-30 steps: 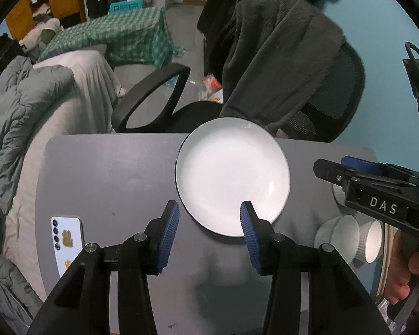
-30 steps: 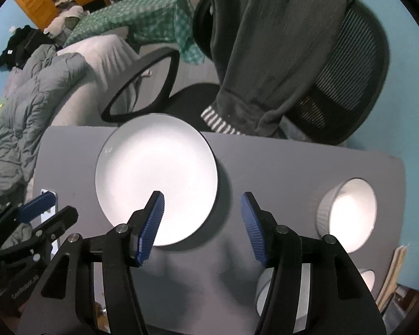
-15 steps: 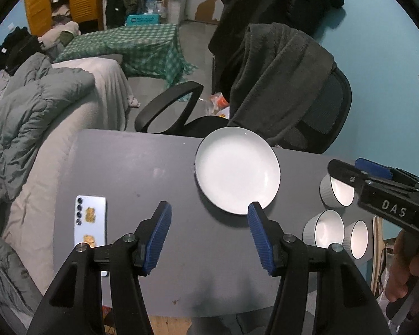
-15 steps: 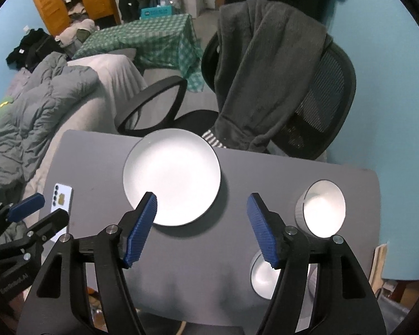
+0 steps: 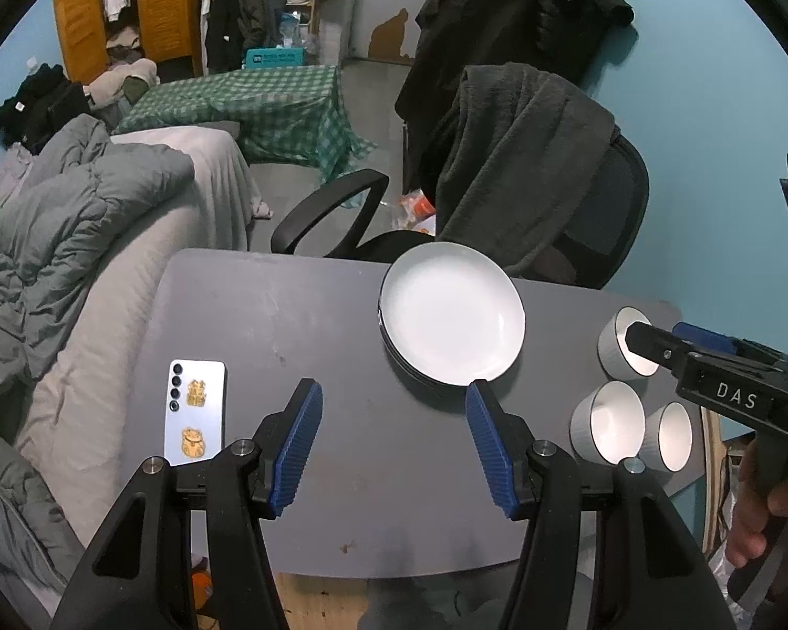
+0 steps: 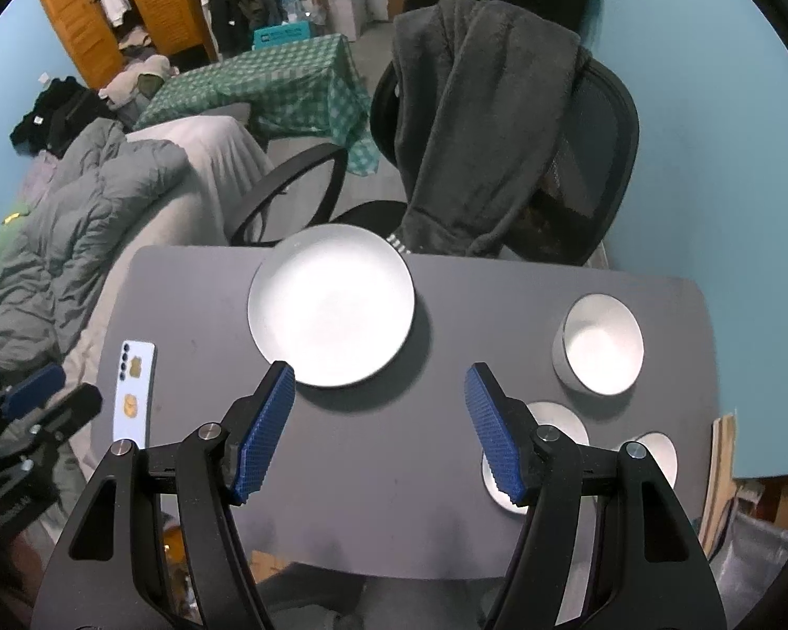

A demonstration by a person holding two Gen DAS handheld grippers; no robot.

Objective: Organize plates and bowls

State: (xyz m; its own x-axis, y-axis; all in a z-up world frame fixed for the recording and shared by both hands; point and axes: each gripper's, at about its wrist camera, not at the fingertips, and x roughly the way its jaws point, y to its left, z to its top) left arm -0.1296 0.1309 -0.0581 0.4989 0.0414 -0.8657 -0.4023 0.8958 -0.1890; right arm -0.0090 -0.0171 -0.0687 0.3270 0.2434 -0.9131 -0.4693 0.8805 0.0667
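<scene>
- Grey table (image 5: pixel 299 315), rounded corners, seen from above by both wrist cameras.
- Stack of white plates (image 5: pixel 452 328) sits at the far edge of the table, near the middle; dark rims of lower plates show under the top one on its left side. In the right wrist view the stack (image 6: pixel 331 304) lies ahead of the left finger.
- Three white bowls with grey outsides at the table's right end, all upright. Far bowl (image 6: pixel 599 344) stands alone; two nearer bowls (image 5: pixel 609 422) (image 5: pixel 670 436) stand just beside each other at the near right corner, whether touching I cannot tell.
- Left gripper (image 5: pixel 394 443): blue ribbed pads spread wide, nothing between them, only bare tabletop beneath. Hangs above the table, clear of the plates.
- Right gripper (image 6: pixel 378 436): pads likewise apart, empty, above bare table between the plate stack and the bowls. Its right finger partly hides one near bowl.
- A hand (image 5: pixel 761 520) grips the right gripper's handle at the right edge of the left wrist view.
- White smartphone (image 5: pixel 195 412), back up, with gold stickers, lies at the left near part of the table, well apart from the dishes.
- Black office chair (image 6: pixel 578 178) beyond the table, dark grey fleece garment (image 6: pixel 478 121) draped over its back.
- Grey quilt (image 5: pixel 52 241) on a bed to the left; green checked cloth (image 5: pixel 268 105) farther back.
</scene>
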